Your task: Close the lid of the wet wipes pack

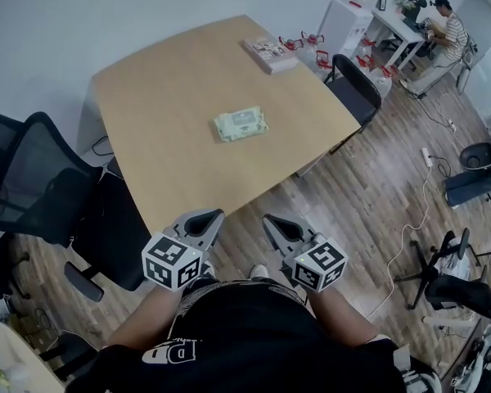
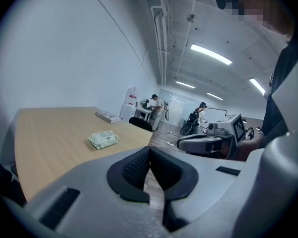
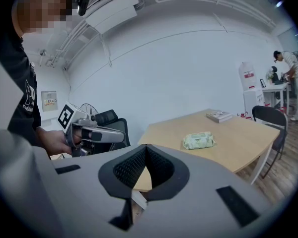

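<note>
The pale green wet wipes pack (image 1: 240, 124) lies flat near the middle of the light wooden table (image 1: 164, 105). Its lid is too small to make out. The pack also shows in the left gripper view (image 2: 104, 140) and the right gripper view (image 3: 198, 140), far beyond the jaws. Both grippers are held close to my body, short of the table's near edge. My left gripper (image 1: 212, 216) (image 2: 150, 165) is shut with nothing in it. My right gripper (image 1: 270, 220) (image 3: 145, 167) is shut and empty too. They sit side by side, a little apart.
A book (image 1: 270, 54) lies at the table's far edge. Black office chairs (image 1: 41, 178) stand at the left, and another black chair (image 1: 356, 84) at the table's right side. A person (image 1: 450, 35) works at a white desk far right. Cables and stools (image 1: 466, 277) sit on the wooden floor.
</note>
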Demonstrator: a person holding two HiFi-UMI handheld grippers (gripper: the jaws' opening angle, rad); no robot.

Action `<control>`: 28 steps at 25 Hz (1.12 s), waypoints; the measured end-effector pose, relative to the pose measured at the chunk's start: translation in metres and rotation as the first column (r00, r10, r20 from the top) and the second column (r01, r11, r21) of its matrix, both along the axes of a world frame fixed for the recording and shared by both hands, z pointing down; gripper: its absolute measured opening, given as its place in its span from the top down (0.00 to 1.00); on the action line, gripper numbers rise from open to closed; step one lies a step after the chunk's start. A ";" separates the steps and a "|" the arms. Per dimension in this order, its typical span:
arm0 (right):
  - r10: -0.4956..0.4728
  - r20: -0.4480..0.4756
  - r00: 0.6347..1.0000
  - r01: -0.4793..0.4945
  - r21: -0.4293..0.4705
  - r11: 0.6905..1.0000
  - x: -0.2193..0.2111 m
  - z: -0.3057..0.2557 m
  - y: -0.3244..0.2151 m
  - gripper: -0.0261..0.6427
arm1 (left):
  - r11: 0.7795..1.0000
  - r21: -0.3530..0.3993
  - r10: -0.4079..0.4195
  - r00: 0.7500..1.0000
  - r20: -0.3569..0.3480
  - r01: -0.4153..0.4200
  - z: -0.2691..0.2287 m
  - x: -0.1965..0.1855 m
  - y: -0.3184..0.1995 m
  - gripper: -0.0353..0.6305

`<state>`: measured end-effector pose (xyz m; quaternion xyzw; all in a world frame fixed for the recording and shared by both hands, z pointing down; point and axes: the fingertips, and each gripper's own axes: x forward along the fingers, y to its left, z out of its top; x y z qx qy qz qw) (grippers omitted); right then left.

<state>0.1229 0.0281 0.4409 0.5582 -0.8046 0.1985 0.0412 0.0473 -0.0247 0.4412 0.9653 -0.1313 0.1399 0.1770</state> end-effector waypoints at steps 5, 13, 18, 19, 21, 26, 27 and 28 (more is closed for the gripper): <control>-0.002 -0.003 1.000 0.002 -0.009 1.000 -0.004 0.003 -0.001 0.95 | 1.000 -0.003 0.010 1.000 0.000 -0.010 0.001 -0.001 -0.001 0.92; 0.000 -0.006 1.000 0.000 -0.009 1.000 -0.004 0.001 -0.003 0.95 | 1.000 0.001 0.017 1.000 -0.004 -0.017 -0.002 -0.001 -0.004 0.92; -0.011 -0.010 1.000 0.011 -0.011 1.000 -0.006 0.002 -0.004 0.95 | 1.000 0.005 0.023 1.000 -0.004 -0.023 -0.002 -0.001 -0.004 0.92; -0.015 -0.010 1.000 0.015 -0.012 1.000 -0.007 0.002 -0.005 0.95 | 1.000 0.005 0.024 1.000 -0.004 -0.024 -0.002 -0.001 -0.004 0.92; -0.019 -0.008 1.000 0.019 -0.013 1.000 -0.007 0.001 -0.005 0.95 | 1.000 0.004 0.023 1.000 -0.002 -0.023 -0.002 -0.002 -0.005 0.92; -0.026 -0.011 1.000 0.026 -0.020 0.999 -0.007 0.003 -0.004 0.95 | 1.000 0.001 0.021 1.000 -0.003 -0.021 -0.001 -0.002 -0.005 0.92; -0.027 -0.011 1.000 0.027 -0.022 0.999 -0.008 0.003 -0.004 0.95 | 1.000 0.001 0.020 1.000 -0.003 -0.020 -0.001 -0.002 -0.005 0.92; -0.029 -0.011 1.000 0.029 -0.023 0.999 -0.009 0.004 -0.004 0.95 | 1.000 0.000 0.020 1.000 -0.004 -0.020 -0.001 -0.002 -0.005 0.92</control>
